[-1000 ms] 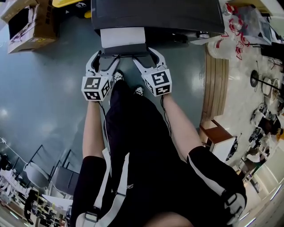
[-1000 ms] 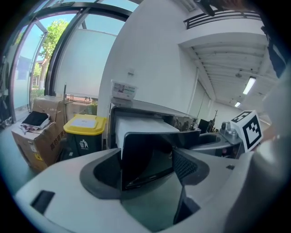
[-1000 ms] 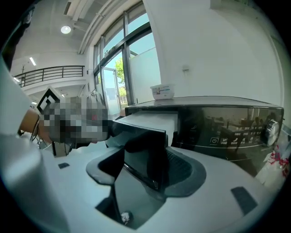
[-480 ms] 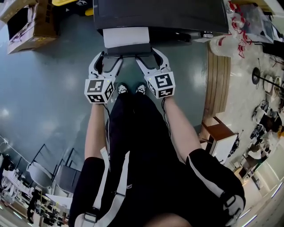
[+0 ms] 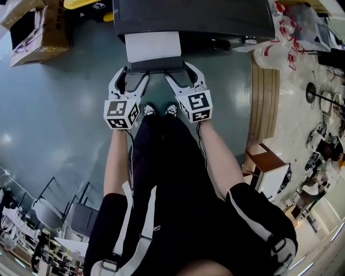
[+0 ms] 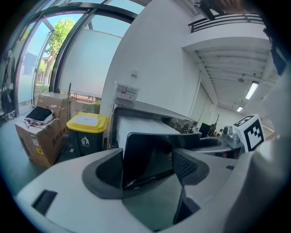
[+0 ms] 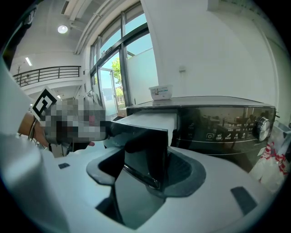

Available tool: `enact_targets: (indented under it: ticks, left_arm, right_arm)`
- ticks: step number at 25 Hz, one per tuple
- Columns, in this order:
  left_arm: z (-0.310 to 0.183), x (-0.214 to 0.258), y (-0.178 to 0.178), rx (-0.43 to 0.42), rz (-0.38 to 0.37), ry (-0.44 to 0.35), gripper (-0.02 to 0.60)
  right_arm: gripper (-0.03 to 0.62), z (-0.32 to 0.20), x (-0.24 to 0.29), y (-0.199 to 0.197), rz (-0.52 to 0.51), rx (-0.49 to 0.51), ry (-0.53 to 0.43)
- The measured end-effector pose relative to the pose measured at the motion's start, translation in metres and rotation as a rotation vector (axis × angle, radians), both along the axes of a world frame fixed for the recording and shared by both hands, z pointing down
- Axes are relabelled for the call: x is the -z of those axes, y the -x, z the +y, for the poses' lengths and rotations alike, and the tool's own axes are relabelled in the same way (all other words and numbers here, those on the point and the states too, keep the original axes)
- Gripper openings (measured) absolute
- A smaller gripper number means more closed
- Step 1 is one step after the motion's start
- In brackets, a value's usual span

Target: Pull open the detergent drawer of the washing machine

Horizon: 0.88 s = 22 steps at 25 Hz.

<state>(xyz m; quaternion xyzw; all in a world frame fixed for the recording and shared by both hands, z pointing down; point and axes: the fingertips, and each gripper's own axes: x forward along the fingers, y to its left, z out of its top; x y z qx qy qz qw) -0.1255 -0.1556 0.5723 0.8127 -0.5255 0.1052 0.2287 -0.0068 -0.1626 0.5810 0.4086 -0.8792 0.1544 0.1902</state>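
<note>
The dark washing machine (image 5: 194,16) stands in front of me, with its control panel (image 7: 223,129) in the right gripper view. Its detergent drawer (image 5: 152,47) sticks out, white on top, with a dark glossy front panel (image 5: 156,66). My left gripper (image 5: 131,74) is shut across the panel's left end (image 6: 145,154), one jaw outside the edge and one on its face. On the right end (image 7: 145,150) my right gripper (image 5: 180,73) is shut the same way.
A cardboard box (image 5: 38,29) and a yellow-lidded bin (image 6: 86,129) stand left of the machine. Wooden boards (image 5: 264,97) and a plastic bag (image 5: 269,54) lie on its right. My feet (image 5: 156,110) are just below the drawer. Chairs (image 5: 59,210) stand behind me on the left.
Both grippers and the drawer front have come a little toward me, and slightly more of the white drawer top shows. The jaws look unchanged.
</note>
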Motion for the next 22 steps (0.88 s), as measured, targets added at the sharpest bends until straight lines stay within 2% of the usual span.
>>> enact_targets:
  ticks: [22]
  left_arm:
    - [0.019, -0.003, -0.003, 0.015, -0.003, 0.004, 0.341]
  right_arm:
    - [0.284, 0.019, -0.007, -0.003, -0.004, 0.0, 0.005]
